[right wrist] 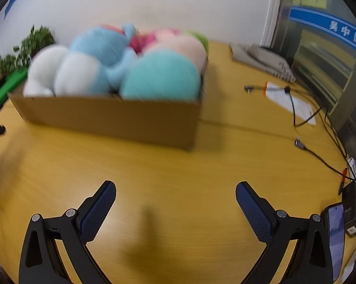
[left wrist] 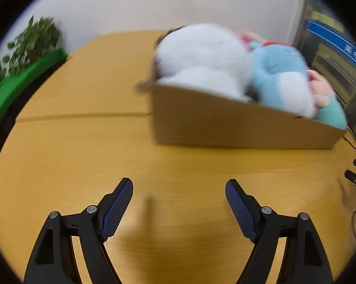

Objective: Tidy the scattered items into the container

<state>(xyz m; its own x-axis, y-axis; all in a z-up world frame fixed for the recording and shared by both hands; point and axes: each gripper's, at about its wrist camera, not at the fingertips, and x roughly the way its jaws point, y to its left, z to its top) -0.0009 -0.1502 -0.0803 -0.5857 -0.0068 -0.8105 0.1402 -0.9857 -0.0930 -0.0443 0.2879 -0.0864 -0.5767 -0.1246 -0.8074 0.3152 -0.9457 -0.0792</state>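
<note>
Plant [left wrist: 33, 45]: stands at the far left edge, behind a green strip; not part of the tidy.
Left gripper [left wrist: 179, 191]: fingers spread wide, nothing between them, hanging over bare tabletop [left wrist: 83, 153] short of the box.
Box [left wrist: 225, 123]: cardboard, resting on the tabletop ahead and to the right in the left view, ahead and to the left in the right view.
White plush [left wrist: 201, 56]: piled at the box's left end, bulging above the rim.
Blue plush [left wrist: 279, 71]: beside the white one, also above the rim.
Teal plush [right wrist: 161, 75]: at the box's right end, with pink [right wrist: 189, 47] and red pieces behind it; blur hides which toy is which.
Right gripper [right wrist: 175, 198]: fingers spread, empty, over bare tabletop in front of the box.
Cables [right wrist: 303, 118]: lie well to the right with papers and a phone [right wrist: 336, 234]; they look like desk clutter, not toys.
Task state: judged near done, since no loose plush shows on the tabletop in either view.
Doing it well: both views are smeared, so the hands should slow, sweep the tabletop edges for strays, then press the overfull pile down gently so nothing rolls off the rim.
</note>
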